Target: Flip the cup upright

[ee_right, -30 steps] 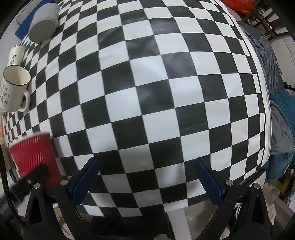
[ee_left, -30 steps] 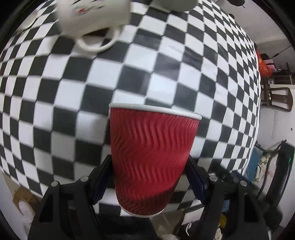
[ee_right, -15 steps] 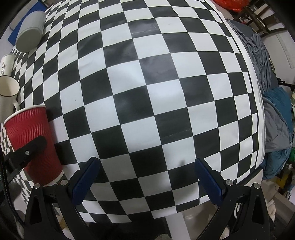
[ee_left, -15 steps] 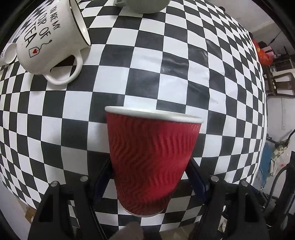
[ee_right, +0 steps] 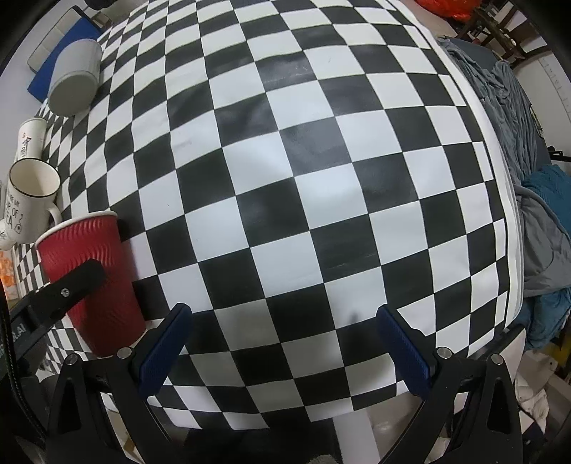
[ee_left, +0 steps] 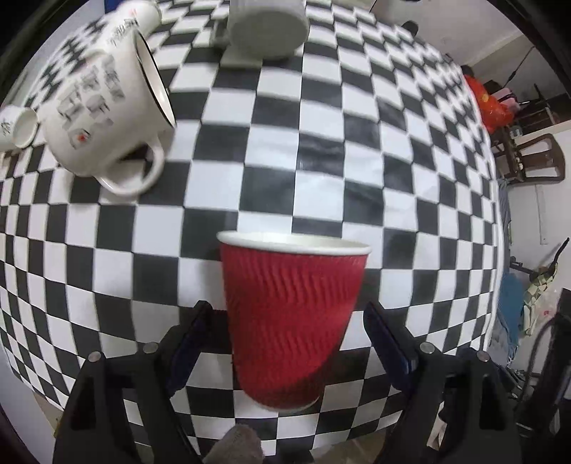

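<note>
A red ribbed paper cup [ee_left: 291,317] stands upright on the checkered table, mouth up. My left gripper [ee_left: 289,332] is open around it, with a gap on each side between the blue pads and the cup wall. The cup also shows in the right wrist view [ee_right: 91,278] at the lower left, with a black left finger [ee_right: 71,285] in front of it. My right gripper [ee_right: 282,342] is open and empty over the table's near edge.
A white printed mug [ee_left: 103,110] lies beyond the cup to the left, a grey cup [ee_left: 266,28] lies on its side further back, and a small white cup [ee_left: 16,126] is at far left. The table edge [ee_right: 506,250] runs down the right, with grey cloth [ee_right: 528,150] beyond.
The left gripper lowered the red cup onto the table and its jaws opened off the cup. The right gripper stayed open and nearly still.
</note>
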`<state>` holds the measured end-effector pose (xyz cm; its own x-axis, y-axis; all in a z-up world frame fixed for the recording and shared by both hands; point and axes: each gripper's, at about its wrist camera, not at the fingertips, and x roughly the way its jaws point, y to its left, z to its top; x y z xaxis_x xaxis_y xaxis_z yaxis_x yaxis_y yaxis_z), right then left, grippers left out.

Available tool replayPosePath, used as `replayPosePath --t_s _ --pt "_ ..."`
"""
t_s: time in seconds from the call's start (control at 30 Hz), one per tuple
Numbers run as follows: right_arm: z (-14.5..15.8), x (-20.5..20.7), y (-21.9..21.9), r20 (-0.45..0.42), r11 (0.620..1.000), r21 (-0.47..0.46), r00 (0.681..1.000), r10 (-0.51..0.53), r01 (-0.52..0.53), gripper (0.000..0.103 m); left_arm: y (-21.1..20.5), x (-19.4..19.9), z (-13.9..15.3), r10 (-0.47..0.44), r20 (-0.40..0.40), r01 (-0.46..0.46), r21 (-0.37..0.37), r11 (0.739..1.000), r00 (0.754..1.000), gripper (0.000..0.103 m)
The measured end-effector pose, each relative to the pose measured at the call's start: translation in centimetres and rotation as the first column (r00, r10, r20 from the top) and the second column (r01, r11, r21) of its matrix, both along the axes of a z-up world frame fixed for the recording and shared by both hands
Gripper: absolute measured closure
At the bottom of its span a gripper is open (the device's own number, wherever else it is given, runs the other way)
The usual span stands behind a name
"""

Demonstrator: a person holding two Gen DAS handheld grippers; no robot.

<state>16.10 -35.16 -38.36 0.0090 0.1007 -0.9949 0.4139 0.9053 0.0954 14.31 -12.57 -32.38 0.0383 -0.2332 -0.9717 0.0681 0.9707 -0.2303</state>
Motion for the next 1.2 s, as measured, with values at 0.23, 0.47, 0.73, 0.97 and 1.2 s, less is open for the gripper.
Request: replayPosePath --t_s 0.23,0.47,0.73,0.97,1.2 --pt "4.3 0.9 0.7 0.062 0.999 0.003 0.997 0.034 -0.034 0.000 3.9 -1.4 6.2 -0.014 0.249 -0.011 0.099 0.995 0.968 0.009" --pt "6.1 0.1 6.4 0.114 0.992 0.001 0.986 0.124 -0.125 0.000 8.2 -3.8 6.6 -0.036 0.368 -0.068 0.267 0.961 0.929 0.008" --pt "3.6 1.4 12.1 0.075 0.969 0.082 0.971 0.226 -0.232 0.000 11.1 -5.0 0.6 0.017 0.233 -0.096 0.332 0.938 0.972 0.008" --pt "0.6 3.9 14.9 0.005 0.953 0.146 0.964 0.267 -0.265 0.008 11.5 -5.2 -2.8 -0.013 0.172 -0.052 0.370 0.928 0.985 0.008" --pt "-2.7 5.7 16.3 -0.077 0.949 0.160 0.955 0.285 -0.270 0.012 11.6 -4.8 -3.4 -0.008 0.163 -0.051 0.355 0.933 0.987 0.008"
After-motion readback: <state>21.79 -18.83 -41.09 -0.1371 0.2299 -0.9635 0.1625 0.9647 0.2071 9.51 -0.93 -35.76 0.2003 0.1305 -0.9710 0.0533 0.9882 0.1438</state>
